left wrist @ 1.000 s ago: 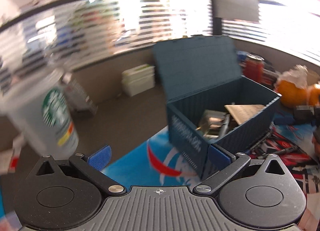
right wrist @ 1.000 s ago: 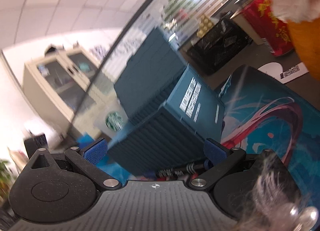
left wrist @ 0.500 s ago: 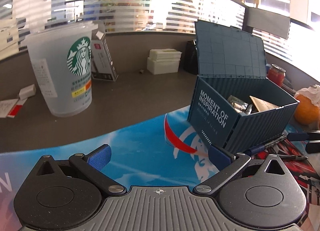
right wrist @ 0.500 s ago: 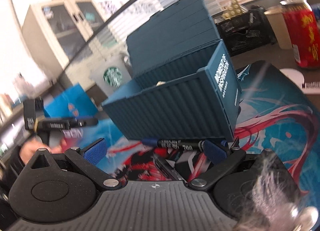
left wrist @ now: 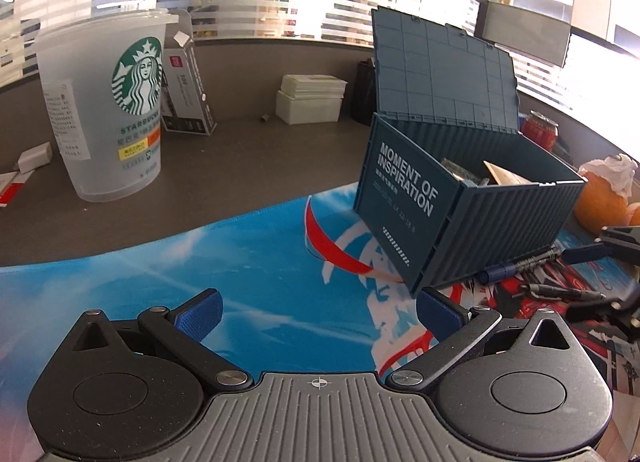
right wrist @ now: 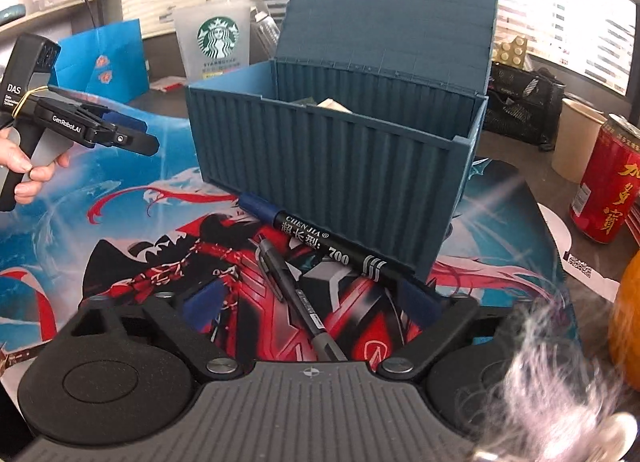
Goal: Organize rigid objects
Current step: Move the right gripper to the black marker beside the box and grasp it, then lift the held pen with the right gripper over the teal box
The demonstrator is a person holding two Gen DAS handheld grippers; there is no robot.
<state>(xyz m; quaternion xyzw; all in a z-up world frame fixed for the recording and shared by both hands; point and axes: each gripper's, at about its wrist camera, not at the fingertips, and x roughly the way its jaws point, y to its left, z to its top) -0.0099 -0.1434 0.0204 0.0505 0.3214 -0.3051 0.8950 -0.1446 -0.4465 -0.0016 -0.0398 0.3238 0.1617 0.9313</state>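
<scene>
Having swung level from a steep tilt a second ago, right tool [right wrist: 308,304] now pointing down over the pens at the near foot of the container box [right wrist: 336,149], jaws narrowing from full spread but pinching nothing yet. Straddling the grey pen [right wrist: 296,298], with the black marker [right wrist: 320,242] lying just beyond, snug against the box's near wall — likely lining up a pick so a pen can go into the box. Standing with lid [right wrist: 384,21] propped upright at the far side, leaving the top clear for drops; some items already resting inside. Hovering to the left over the printed mat [left wrist: 248,254], left tool [left wrist: 318,312] staying spread and empty, probably waiting out of the way. Sitting well apart on the table [left wrist: 224,165]: frosted cup [left wrist: 108,109] far left, red can [right wrist: 608,185] far right.
</scene>
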